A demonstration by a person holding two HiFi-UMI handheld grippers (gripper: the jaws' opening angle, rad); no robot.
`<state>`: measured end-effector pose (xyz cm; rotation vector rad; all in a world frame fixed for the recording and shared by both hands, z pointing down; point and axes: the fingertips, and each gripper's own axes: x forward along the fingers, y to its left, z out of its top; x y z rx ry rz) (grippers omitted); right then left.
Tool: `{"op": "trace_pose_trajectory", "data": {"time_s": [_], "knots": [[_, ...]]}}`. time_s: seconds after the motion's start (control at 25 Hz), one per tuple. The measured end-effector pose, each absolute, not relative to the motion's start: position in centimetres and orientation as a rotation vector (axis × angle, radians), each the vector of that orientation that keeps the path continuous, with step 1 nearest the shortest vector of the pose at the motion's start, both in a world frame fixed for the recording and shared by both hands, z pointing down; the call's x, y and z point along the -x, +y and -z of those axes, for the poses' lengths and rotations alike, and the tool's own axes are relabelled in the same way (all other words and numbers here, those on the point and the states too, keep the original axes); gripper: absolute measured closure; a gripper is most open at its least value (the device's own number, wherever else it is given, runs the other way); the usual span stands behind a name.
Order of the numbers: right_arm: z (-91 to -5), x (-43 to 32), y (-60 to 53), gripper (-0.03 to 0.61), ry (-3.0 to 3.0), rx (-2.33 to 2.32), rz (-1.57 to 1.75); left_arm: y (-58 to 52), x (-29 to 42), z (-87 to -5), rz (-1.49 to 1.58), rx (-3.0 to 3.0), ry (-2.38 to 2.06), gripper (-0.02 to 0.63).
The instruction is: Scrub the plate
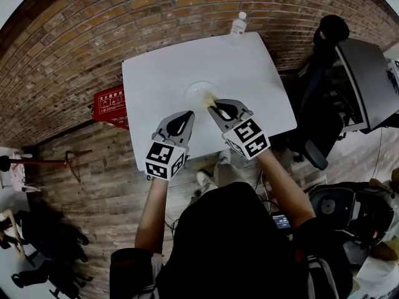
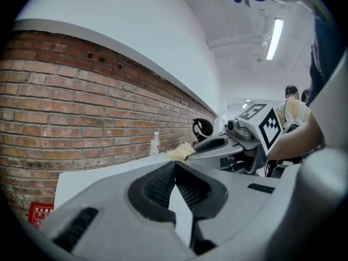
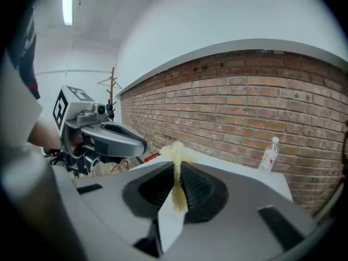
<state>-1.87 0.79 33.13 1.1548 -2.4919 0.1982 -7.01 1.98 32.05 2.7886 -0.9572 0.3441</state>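
A pale, see-through plate (image 1: 198, 91) lies near the middle of the white table (image 1: 255, 73). My right gripper (image 1: 213, 109) is shut on a yellowish scrubber (image 1: 212, 97) whose frayed end sticks out past the pads (image 3: 175, 155) over the plate's near right rim. My left gripper (image 1: 189, 114) is just short of the plate's near edge, to the left of the right one. Its jaws are shut (image 2: 175, 166), pads meeting at the tips with nothing between them. From the left gripper view the scrubber (image 2: 181, 152) shows ahead at the right gripper's tip.
A small clear bottle (image 1: 239, 23) stands at the table's far edge against the brick wall. A red box (image 1: 110, 101) sits on the floor left of the table. A black office chair (image 1: 321, 73) and a desk stand to the right.
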Motion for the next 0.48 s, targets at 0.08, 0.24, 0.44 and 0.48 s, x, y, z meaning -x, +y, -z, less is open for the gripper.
{"op": "trace_pose_trajectory", "data": {"time_s": [0.08,0.24,0.44,0.48], "knots": [[-32.9,1.7,1.2,0.534,-2.49,-1.172,-0.197,2.1,7.0,-31.6,-0.326,-2.793,-0.963,0.594],[-32.3,1.3,2.0,0.534,-2.498,-1.18,-0.201,2.7,6.5,-30.9,-0.301,-2.799,-0.965,0.594],[-30.5,0.9,2.1,0.534,-2.537,-1.211,-0.196,3.1,5.9,-29.6,-0.285,-2.82,-0.963,0.594],[-30.1,0.8,2.1,0.534,-2.546,-1.218,-0.193,3.1,5.7,-29.3,-0.288,-2.827,-0.967,0.594]]}}
